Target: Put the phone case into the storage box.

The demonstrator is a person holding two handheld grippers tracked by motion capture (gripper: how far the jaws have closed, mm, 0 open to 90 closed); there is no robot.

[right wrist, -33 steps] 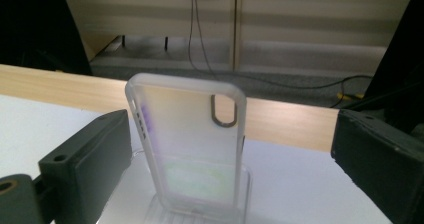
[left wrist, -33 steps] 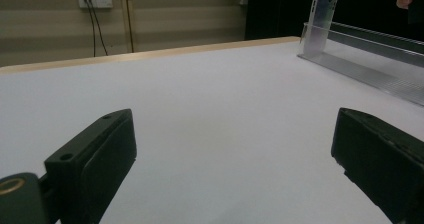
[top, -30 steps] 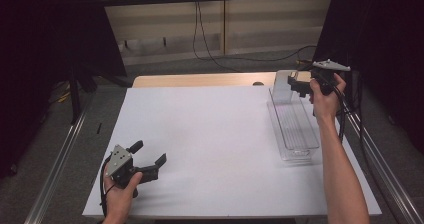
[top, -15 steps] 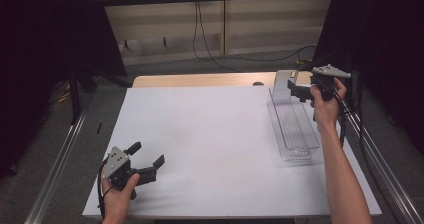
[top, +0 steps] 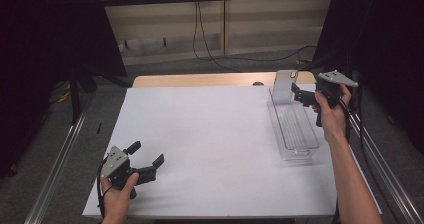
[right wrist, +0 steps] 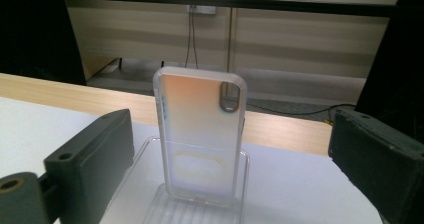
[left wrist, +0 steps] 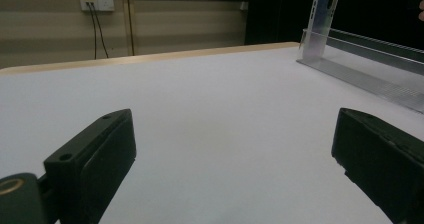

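Right gripper [top: 300, 95] has its jaws wide open facing the clear phone case [right wrist: 201, 134] standing in the tray [top: 295, 134]; best to close gently on its edges. Left gripper [top: 145, 160] sits open too.

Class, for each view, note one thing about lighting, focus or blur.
High view: dark surroundings, evenly lit white table sheet. Left gripper view: near black jaws soft, translucent phone case sharper. Right gripper view: the case glows orange-tinted in the clear plastic tray; jaws blurred.
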